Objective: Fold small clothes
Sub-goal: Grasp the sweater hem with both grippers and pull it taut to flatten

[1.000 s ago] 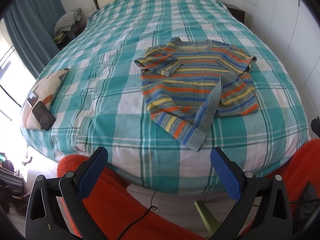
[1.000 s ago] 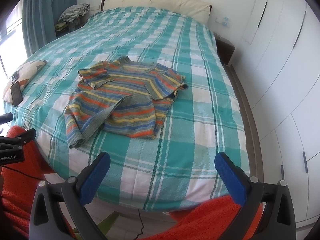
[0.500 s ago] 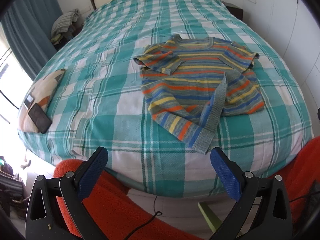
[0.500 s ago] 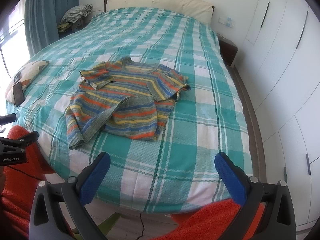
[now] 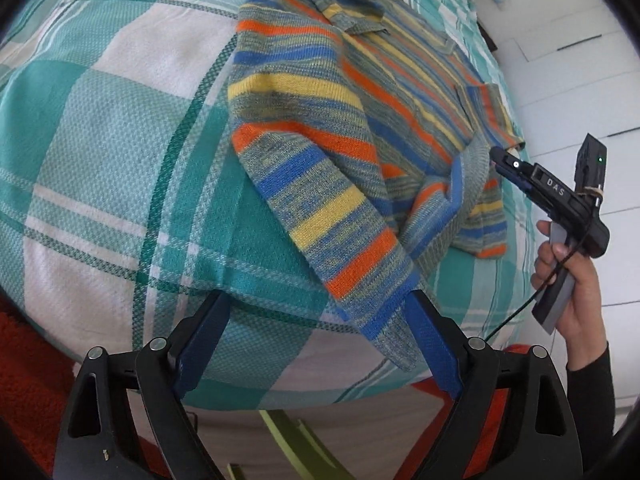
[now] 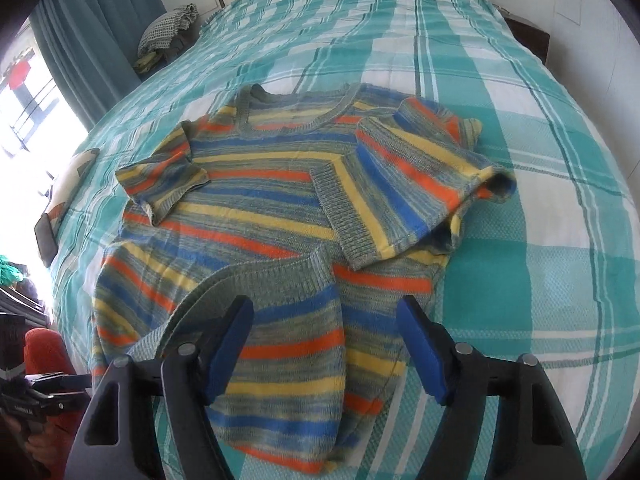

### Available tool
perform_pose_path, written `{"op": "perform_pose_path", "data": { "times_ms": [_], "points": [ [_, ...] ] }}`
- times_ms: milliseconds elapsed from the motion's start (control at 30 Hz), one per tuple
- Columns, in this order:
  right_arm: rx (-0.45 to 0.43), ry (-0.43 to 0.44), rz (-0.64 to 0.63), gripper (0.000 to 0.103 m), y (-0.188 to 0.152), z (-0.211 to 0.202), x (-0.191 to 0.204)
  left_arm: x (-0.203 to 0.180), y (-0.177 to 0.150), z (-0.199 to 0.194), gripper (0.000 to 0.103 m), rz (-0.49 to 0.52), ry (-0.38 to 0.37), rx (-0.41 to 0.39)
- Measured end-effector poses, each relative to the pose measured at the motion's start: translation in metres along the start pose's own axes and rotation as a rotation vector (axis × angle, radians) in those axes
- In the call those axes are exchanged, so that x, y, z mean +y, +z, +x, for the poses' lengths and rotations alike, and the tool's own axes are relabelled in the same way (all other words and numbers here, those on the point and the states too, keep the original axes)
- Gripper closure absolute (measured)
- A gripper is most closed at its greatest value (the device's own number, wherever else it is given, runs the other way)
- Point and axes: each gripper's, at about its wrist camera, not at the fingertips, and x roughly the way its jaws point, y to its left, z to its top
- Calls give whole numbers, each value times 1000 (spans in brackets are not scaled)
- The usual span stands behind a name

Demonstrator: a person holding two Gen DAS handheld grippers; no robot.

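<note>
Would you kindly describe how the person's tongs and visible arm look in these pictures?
Both the left tongs and the right tongs have black, triangular cut-out frames with silver pivot bolts and blue padded fingers. Seen from the left wrist view, the right unit bears white "DAS" lettering, a green light, a grey handle and a thin black cable. The right hand shows a black sleeve.
</note>
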Motion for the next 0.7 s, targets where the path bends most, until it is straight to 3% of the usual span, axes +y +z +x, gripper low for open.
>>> {"op": "perform_pose_path", "data": {
  "times_ms": [33,67,100,133,200,333,433,533,567,633,667,700],
  "points": [
    [31,24,5,64,5,15,0,-1,3,5,36,2,2,10],
    [67,55,-3,90,7,27,1,-2,3,6,50,-3,1,15],
    [83,63,-22,99,6,31,5,-2,4,4,86,-9,-20,14],
    [70,70,-50,99,3,25,9,2,6,1,97,-23,-59,7],
    [30,134,-118,99,-6,-3,20,11,6,-18,97,-20,-85,-29],
    [-37,219,-319,99,-57,-102,43,18,-4,-65,97,97,-61,-53],
    [-3,214,-438,99,-106,-153,46,22,-12,-84,97,208,65,7],
    [110,129,-504,98,-154,-152,41,32,-17,-79,97,311,245,64],
    [149,96,-506,94,-167,-144,37,39,-19,-74,97,315,258,77],
    [235,49,-461,75,-185,-122,24,47,-14,-61,96,275,233,110],
    [275,34,-418,57,-189,-113,14,50,-13,-57,92,252,237,111],
    [302,27,-367,51,-191,-106,4,53,-13,-56,82,235,243,104]
  ]
}}
